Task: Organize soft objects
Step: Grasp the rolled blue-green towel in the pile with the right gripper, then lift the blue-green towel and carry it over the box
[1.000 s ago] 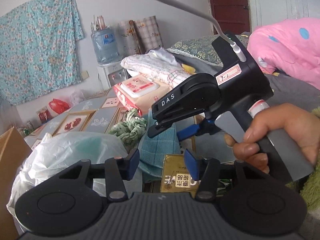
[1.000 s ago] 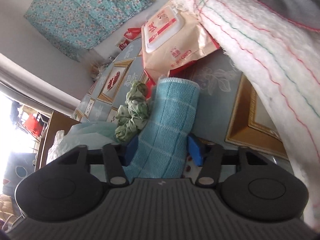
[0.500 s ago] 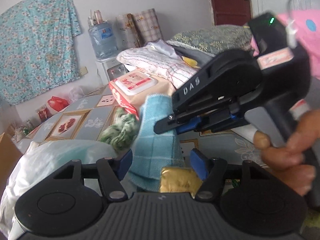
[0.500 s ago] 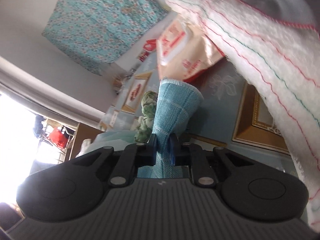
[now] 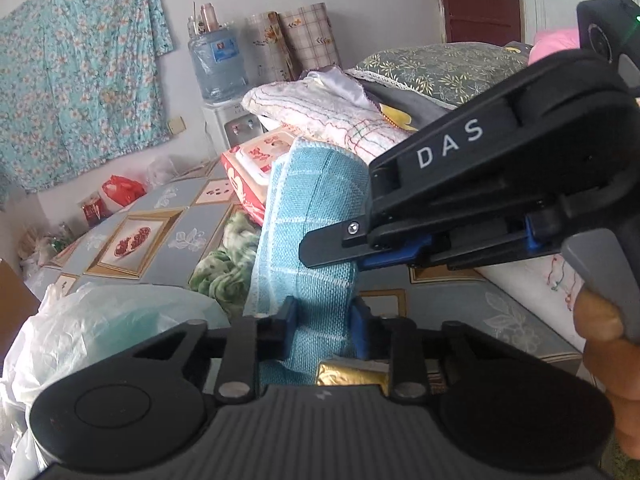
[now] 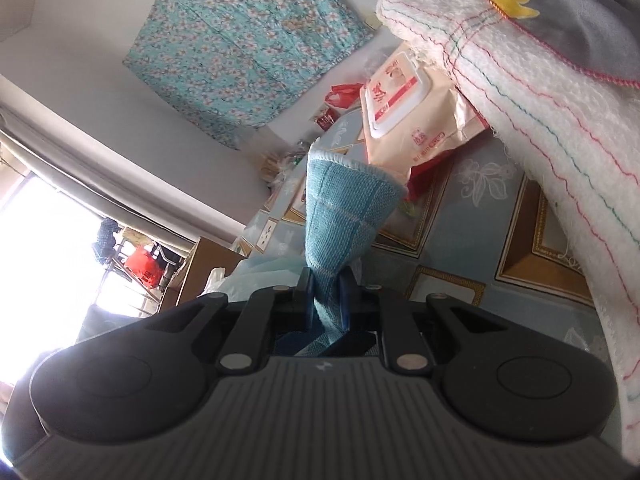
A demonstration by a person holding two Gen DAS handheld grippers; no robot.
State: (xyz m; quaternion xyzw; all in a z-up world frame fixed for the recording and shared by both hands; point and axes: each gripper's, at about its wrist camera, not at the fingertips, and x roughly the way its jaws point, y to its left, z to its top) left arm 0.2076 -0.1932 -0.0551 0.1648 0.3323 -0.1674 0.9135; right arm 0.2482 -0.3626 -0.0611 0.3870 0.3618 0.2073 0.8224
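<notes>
Presently catalogued, item by item.

Blue towel [image 5: 316, 216]: woven, checked with pale lines, lifted off the tabletop and standing roughly upright at the centre of the left wrist view. Its upper hem was rounded over at 12 o'clock; its lower part ran down toward 6 o'clock.

Left gripper [image 5: 322, 330]: clenched on the lower part of the blue towel, both blue pads pressing the cloth from either side; its jaws had just been closing, with the towel between them.

Right gripper [image 6: 326, 300]: clamped tight on the same towel, the cloth pinched to a narrow neck between its pads and flaring out above toward 12 o'clock in its own view. In the left wrist view its black body, lettered DAS, entered from 3 o'clock and met the towel's right edge. A person's hand [image 5: 608, 364] held its grey handle at 4 o'clock.

Green scrunched cloth [image 5: 226, 268]: lying on the patterned tablecloth [image 5: 168, 216], at 9 o'clock from the towel, just beside it.

Wet-wipes pack [image 6: 408, 108]: behind the towel, at 12 o'clock.

White blanket [image 6: 532, 128]: with coloured stitched lines, at 1 o'clock, partly overlying the pack.

White plastic bag [image 5: 92, 328]: at 8 o'clock, near the left gripper.

Gold packet [image 5: 352, 374]: under the towel, at 6 o'clock.
</notes>
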